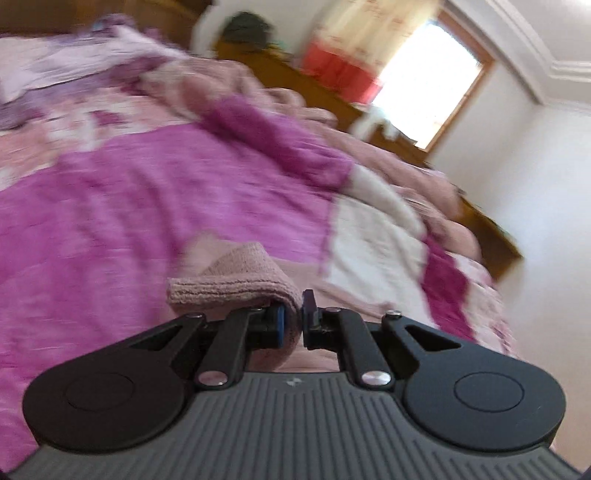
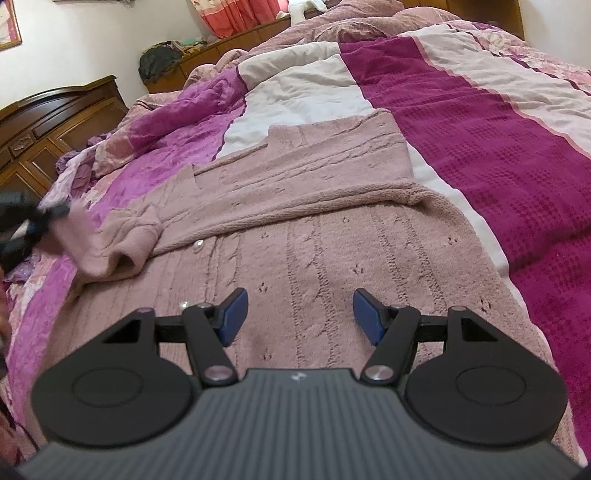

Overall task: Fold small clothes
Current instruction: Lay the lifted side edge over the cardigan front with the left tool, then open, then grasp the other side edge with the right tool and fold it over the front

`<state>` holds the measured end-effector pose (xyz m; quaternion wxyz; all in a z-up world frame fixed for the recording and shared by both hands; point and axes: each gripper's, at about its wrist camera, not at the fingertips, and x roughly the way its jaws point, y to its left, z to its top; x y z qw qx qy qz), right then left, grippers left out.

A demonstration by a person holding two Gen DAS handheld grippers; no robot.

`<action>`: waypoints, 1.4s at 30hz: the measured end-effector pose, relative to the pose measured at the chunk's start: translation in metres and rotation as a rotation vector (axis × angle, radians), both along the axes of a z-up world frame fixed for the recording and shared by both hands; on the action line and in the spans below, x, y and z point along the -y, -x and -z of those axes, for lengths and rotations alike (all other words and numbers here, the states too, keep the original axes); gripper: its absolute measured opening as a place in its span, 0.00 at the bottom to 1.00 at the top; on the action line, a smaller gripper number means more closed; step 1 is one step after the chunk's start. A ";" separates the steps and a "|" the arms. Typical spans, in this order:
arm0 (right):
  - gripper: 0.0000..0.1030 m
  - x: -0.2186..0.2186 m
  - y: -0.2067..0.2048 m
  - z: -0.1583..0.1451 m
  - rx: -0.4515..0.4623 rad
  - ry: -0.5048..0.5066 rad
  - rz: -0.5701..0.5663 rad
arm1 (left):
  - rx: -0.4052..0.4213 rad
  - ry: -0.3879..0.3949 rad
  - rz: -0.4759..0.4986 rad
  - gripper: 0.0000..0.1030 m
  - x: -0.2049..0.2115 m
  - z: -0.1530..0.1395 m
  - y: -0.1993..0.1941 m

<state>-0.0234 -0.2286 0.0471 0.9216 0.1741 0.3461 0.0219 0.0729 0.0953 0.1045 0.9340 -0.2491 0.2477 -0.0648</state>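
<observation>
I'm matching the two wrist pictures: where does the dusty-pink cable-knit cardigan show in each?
Left wrist: only a ribbed end of the dusty-pink cable-knit cardigan, low centre, pinched in the left gripper.
Right wrist: it lies across the middle; the right gripper is open above it.
Shared landmark: the red curtain.

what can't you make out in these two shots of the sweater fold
- Left wrist view: bed blurred; which part of the sweater the left gripper pinches is unclear.
- Right wrist view: left gripper blurred, cut by the edge.
- Right gripper body hides the sweater's near hem.
</observation>
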 end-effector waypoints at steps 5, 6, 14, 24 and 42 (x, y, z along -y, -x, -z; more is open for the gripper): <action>0.64 0.000 -0.001 0.002 -0.017 0.006 -0.005 | 0.022 -0.024 0.151 0.09 0.062 -0.010 -0.016; 0.64 0.000 -0.001 0.003 -0.026 0.011 -0.007 | 0.018 -0.031 0.181 0.09 0.075 -0.009 -0.018; 0.63 0.002 0.001 0.004 -0.032 0.010 -0.014 | -0.228 -0.033 0.339 0.10 0.131 0.024 -0.038; 0.63 -0.004 -0.014 -0.017 0.014 -0.008 -0.053 | -0.191 -0.260 0.276 0.54 0.093 0.015 0.027; 0.63 -0.091 -0.085 -0.042 0.089 0.359 -0.453 | -0.342 -0.328 0.109 0.54 0.046 0.062 0.025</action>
